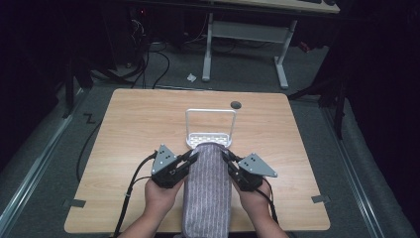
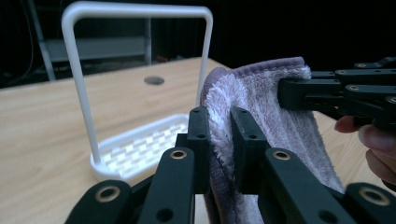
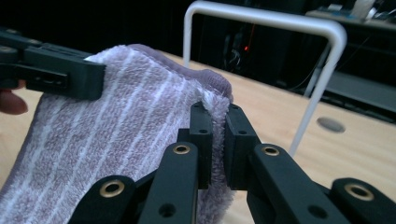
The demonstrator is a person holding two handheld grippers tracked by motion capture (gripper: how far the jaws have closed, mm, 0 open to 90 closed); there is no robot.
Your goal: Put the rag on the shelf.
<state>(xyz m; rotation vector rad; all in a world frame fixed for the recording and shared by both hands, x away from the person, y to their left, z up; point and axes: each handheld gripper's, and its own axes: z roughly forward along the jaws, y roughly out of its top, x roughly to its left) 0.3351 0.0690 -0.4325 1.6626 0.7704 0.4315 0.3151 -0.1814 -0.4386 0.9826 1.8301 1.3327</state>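
A purple towel (image 1: pixel 207 191) with thin pale stripes runs from the table's front edge up to a white rack (image 1: pixel 210 124). The rack has a tall hoop bar (image 2: pixel 74 60) over a slotted base tray (image 2: pixel 140 147). My left gripper (image 1: pixel 194 156) is shut on the towel's far left corner (image 2: pixel 219 140). My right gripper (image 1: pixel 226 156) is shut on the far right corner (image 3: pixel 217 140). The towel's far edge is lifted just in front of the rack's base. In the left gripper view the right gripper (image 2: pixel 336 91) pinches the towel (image 2: pixel 275 107) farther off.
The wooden table (image 1: pixel 133 129) has a round cable hole (image 1: pixel 236 104) behind the rack. Bare wood lies on both sides of the towel. Cables trail off the table's front left. A white desk frame (image 1: pixel 247 34) stands on the floor beyond.
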